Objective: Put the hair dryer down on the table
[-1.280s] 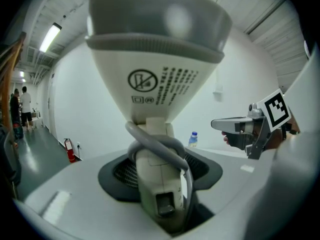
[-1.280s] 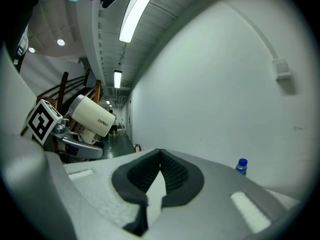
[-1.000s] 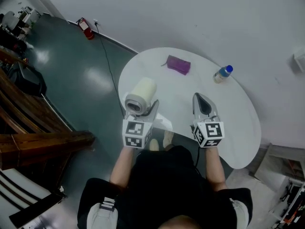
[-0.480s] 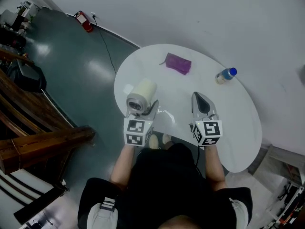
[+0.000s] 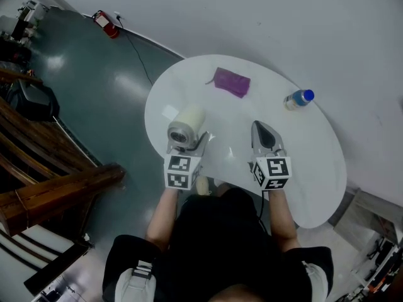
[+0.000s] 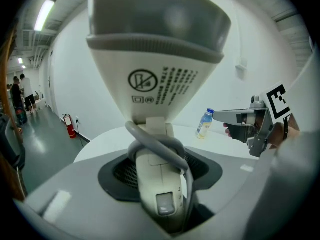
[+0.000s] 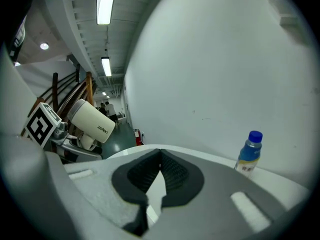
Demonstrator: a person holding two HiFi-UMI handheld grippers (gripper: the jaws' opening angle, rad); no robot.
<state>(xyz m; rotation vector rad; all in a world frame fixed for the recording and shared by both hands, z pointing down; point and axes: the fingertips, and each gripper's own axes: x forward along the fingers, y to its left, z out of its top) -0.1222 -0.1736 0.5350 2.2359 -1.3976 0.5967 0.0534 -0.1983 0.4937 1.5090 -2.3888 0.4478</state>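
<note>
- Head view: the left gripper [image 5: 187,148] pinches the hair dryer [image 5: 186,126] by its handle, the cream barrel standing up over the near left part of the white desk [image 5: 308,159]. Whether the dryer touches the desktop cannot be told from above. The right gripper [image 5: 262,133] hovers over the near middle of the desk, with nothing in it. A purple pouch [image 5: 230,82] lies toward the far edge, and a bottle [image 5: 298,98] with a blue cap stands well to the right.
- Left gripper view: the left gripper [image 6: 161,170] has its jaws clamped on the hair dryer [image 6: 156,59] at the handle, round which the grey cord [image 6: 159,145] is looped. The barrel rises and fills the upper frame (a printed warning label shows on it). Beyond it are the bottle [image 6: 204,123], the desk [image 6: 107,141] and the right gripper [image 6: 235,117].
- Right gripper view: the right gripper [image 7: 160,157] has its pads pressed together at the tips, with nothing between them. The bottle [image 7: 248,152] stands on the desk [image 7: 212,159] to the right. At the left, the hair dryer [image 7: 92,120] sits tilted in the left gripper [image 7: 67,143].
</note>
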